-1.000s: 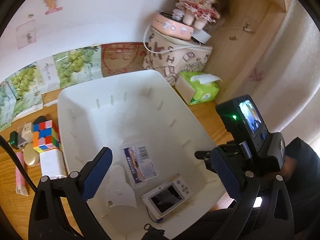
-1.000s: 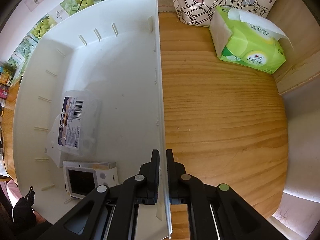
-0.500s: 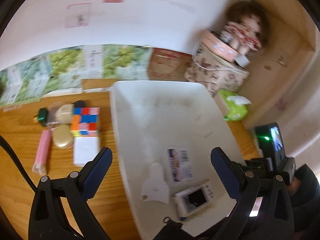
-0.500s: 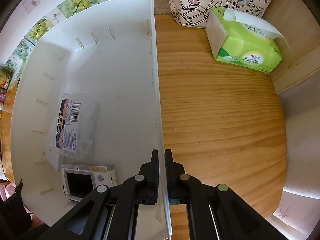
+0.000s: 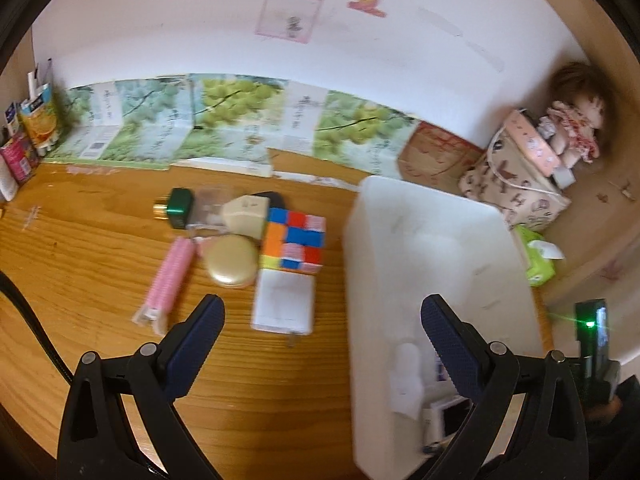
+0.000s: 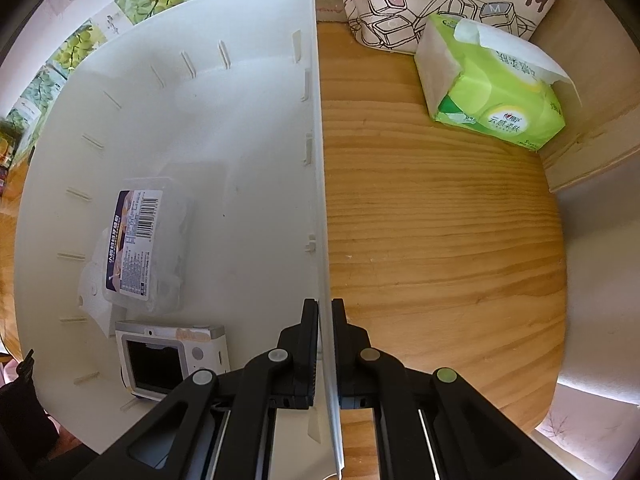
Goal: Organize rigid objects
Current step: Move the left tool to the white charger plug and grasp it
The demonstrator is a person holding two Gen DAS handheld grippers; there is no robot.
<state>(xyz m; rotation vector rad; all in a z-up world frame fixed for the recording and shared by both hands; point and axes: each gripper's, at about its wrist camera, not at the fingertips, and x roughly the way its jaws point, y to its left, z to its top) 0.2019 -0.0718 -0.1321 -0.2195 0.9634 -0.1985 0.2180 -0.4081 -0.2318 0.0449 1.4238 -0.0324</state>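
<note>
White bin (image 6: 168, 128): plastic, it stood on the wooden surface (image 6: 440, 240); its right wall was clamped between the fingers of the right gripper (image 6: 325, 308), which pointed down onto the rim.
Already inside: a clear labelled box (image 6: 140, 248) and a small white camera (image 6: 168, 360) lay near the front corner of the bin, the box just behind the camera; I judged these as the done part.
Left to do: a colour cube (image 5: 294, 240), a white flat box (image 5: 285, 304), a gold round case (image 5: 232, 261), a pink comb-like piece (image 5: 168, 278), a beige plug (image 5: 246, 214) and a green small bottle (image 5: 178, 207) lay together on the surface, outside the bin to its left; so more than half seemed not yet sorted.
Left gripper (image 5: 320, 320): its fingers stood wide apart and held nothing.
Relation to fingers: the white flat box lay just ahead, between the two open fingers in the left wrist view, not touching them; the cube was behind it; the view was blurred.
Likely next: I judged the white flat box as the nearest thing to take.
</note>
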